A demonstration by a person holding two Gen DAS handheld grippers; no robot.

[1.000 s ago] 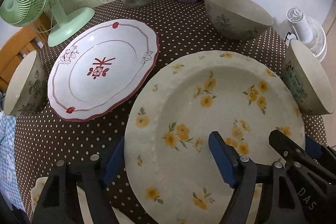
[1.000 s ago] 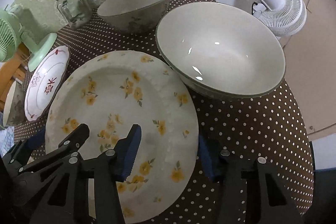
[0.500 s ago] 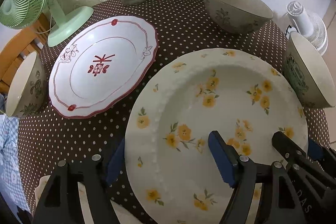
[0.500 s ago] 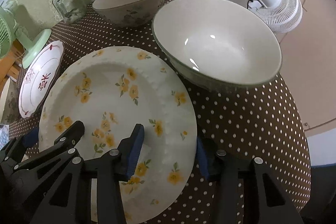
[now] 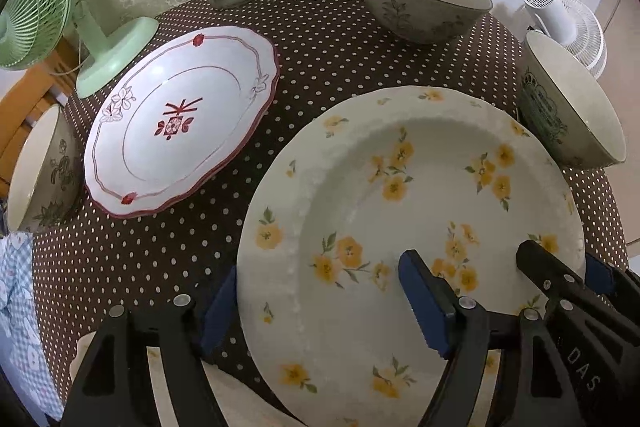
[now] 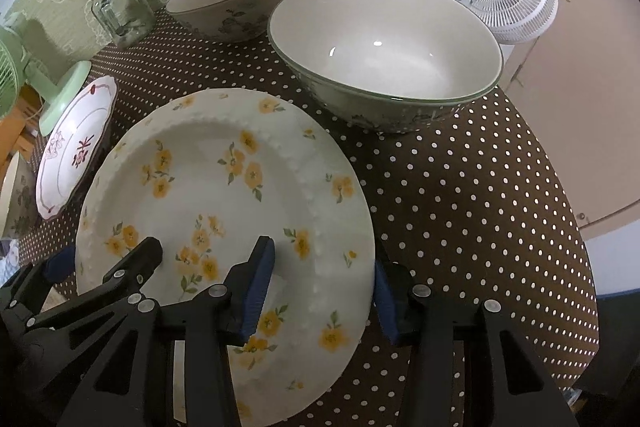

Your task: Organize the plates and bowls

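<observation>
Straddling the flowered plate, both tools gape.

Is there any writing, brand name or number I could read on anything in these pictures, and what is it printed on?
"DAS": pale letters on the black body of the right tool, seen at the lower right edge of the left wrist view; the word may run on out of view.
Dark green emblem on the side of the right-hand bowl: too blurred to tell whether it holds words.
Nothing else readable.
</observation>
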